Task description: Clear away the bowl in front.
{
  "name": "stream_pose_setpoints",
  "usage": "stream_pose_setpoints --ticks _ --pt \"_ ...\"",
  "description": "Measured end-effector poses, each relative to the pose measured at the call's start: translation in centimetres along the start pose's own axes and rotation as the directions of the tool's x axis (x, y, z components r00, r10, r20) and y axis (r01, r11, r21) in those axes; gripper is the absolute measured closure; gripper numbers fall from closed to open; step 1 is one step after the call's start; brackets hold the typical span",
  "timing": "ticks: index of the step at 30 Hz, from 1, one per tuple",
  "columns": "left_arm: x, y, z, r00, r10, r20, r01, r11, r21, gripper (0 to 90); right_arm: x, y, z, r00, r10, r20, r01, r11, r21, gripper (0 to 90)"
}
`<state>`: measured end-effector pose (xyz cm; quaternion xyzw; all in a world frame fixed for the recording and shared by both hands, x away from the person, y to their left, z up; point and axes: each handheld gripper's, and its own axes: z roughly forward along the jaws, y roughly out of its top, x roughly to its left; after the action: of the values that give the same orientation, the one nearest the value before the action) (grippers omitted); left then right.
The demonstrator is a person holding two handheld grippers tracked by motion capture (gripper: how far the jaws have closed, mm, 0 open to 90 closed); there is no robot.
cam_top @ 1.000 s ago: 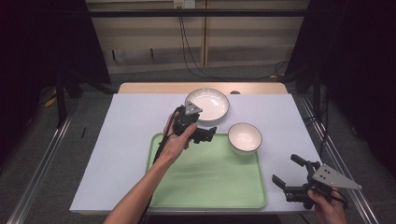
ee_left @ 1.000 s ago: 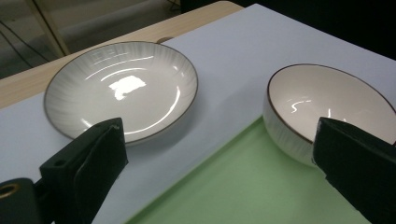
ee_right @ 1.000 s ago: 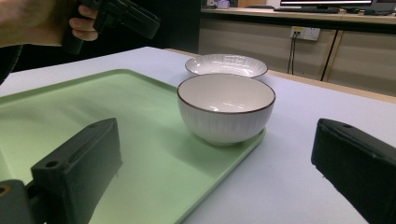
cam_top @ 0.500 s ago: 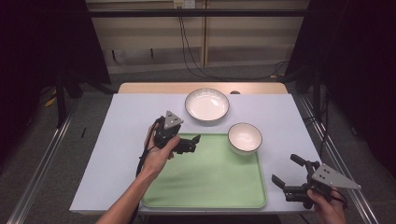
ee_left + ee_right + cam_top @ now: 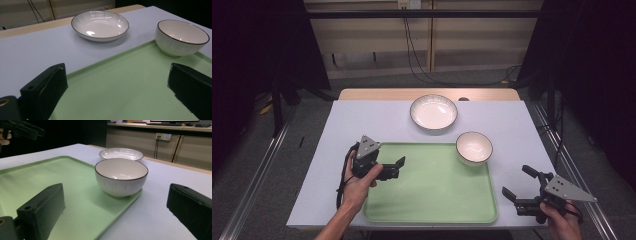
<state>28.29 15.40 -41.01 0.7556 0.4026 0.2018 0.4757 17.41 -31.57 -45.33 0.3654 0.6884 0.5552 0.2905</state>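
place: lab | signs: dark curtains [image 5: 257, 45], rail frame [image 5: 254, 170], trailing wall cables [image 5: 412, 45]

Glossy ribbed ceramic bowl [image 5: 121, 177], smooth matt green plastic tray [image 5: 437, 185].

— Where did the flat green plastic tray [image 5: 437, 190] lie?
— Centred on the near half of the white-topped table [image 5: 337, 135].
— And the dishes?
— The small white ceramic bowl [image 5: 474, 148] rested on the tray's two o'clock corner; the wide white ceramic plate [image 5: 433, 112] sat beyond, at twelve.
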Motion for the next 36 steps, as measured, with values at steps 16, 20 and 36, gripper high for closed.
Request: stream_pose_setpoints --ticks 16,20,36 --pt "0.6 -4.2 -4.5 0.9982 -0.035 -0.049 0.033 0.9988 -0.037 2.3 0.1 0.0 0.1 1.0 0.003 -0.003 -0.003 1.0 0.015 1.0" --pt "0.6 -4.7 -5.7 0.997 -0.032 -0.07 0.03 0.9988 -0.04 2.4 0.2 0.0 0.1 1.0 0.009 -0.001 -0.009 1.0 0.008 1.0" --pt "0.7 -6.5 -7.4 0.9955 -0.032 -0.089 0.025 0.9971 -0.071 2.2 0.0 0.2 0.0 0.9999 0.009 0.011 -0.009 1.0 -0.003 1.0"
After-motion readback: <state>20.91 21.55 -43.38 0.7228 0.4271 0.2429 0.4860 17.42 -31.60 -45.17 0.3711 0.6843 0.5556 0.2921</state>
